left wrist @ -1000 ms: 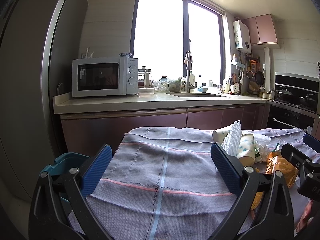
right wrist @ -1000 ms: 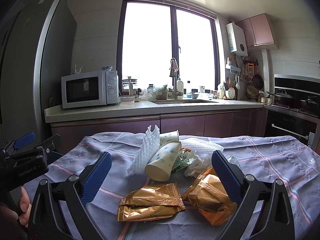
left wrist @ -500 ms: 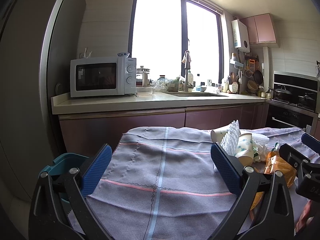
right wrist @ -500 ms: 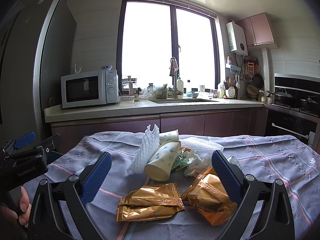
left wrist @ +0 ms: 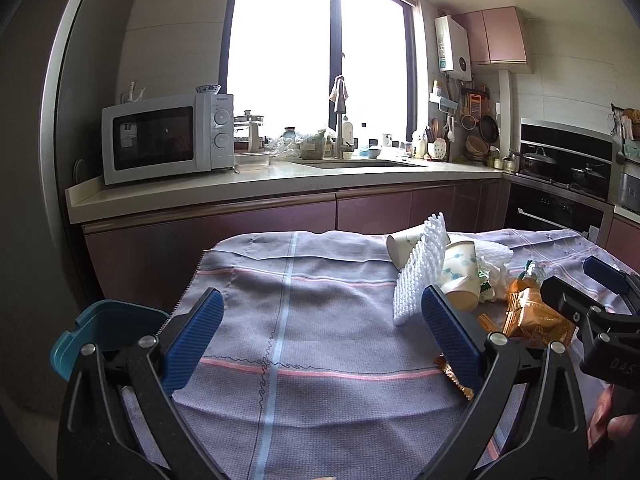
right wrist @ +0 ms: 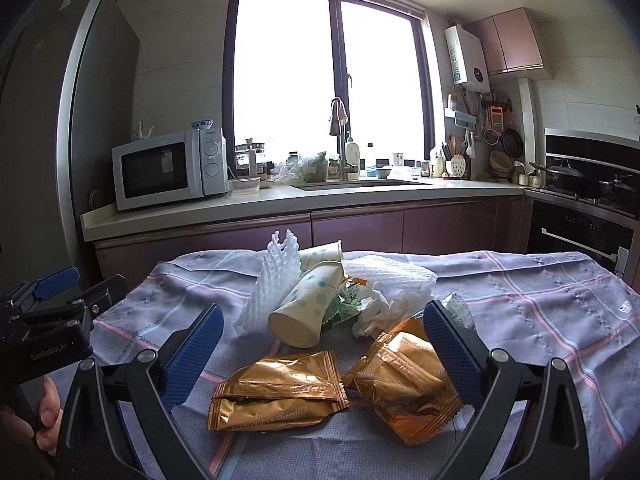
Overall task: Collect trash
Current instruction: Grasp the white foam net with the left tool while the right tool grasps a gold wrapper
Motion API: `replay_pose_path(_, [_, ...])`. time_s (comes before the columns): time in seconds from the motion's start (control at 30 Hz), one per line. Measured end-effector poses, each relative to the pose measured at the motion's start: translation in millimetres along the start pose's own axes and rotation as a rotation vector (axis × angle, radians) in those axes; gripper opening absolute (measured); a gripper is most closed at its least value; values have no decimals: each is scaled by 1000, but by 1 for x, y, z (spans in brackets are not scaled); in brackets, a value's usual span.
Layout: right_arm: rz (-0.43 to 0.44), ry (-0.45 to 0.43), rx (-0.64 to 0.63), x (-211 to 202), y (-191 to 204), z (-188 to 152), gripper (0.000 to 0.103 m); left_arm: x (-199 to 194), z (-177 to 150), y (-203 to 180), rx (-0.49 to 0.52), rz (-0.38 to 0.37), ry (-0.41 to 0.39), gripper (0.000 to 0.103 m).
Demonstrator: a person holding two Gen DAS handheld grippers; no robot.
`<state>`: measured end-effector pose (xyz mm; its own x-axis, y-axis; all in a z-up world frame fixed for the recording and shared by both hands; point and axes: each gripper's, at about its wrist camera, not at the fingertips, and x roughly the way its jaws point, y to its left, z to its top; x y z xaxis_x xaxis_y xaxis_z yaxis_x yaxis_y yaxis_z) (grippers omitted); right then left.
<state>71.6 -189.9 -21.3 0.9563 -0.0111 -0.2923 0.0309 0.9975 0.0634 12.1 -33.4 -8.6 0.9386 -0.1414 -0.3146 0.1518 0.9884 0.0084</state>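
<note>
Little has moved: both views have shifted only slightly. Left gripper (left wrist: 318, 332) and right gripper (right wrist: 320, 350) remain wide open, empty. Gold wrappers (right wrist: 278, 396), paper cup (right wrist: 306, 308) and foam netting (right wrist: 272, 286) lie mid-frame on the desk (right wrist: 540, 316); collection not begun.

Right gripper (right wrist: 320, 346) wide open above two gold wrappers (right wrist: 278, 396) (paper cup (right wrist: 306, 306) lying behind) on checked cloth (right wrist: 540, 320)
</note>
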Motion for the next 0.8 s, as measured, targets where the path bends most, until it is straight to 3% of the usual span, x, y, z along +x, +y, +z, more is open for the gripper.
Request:
replay_pose_path(0.3, [-43, 104, 49, 16, -41, -8, 97, 45, 13, -27, 42, -162, 115, 97])
replay_pose_path(0.47, [-59, 181, 121, 27, -74, -17, 97, 72, 20, -42, 64, -201, 162, 96])
replay_pose_path(0.63, [-5, 251, 215, 34, -96, -28, 96, 93, 24, -61, 107, -228, 193, 93])
replay_pose_path(0.8, [100, 305, 314, 42, -108, -35, 77, 115, 26, -76, 137, -265, 259, 78])
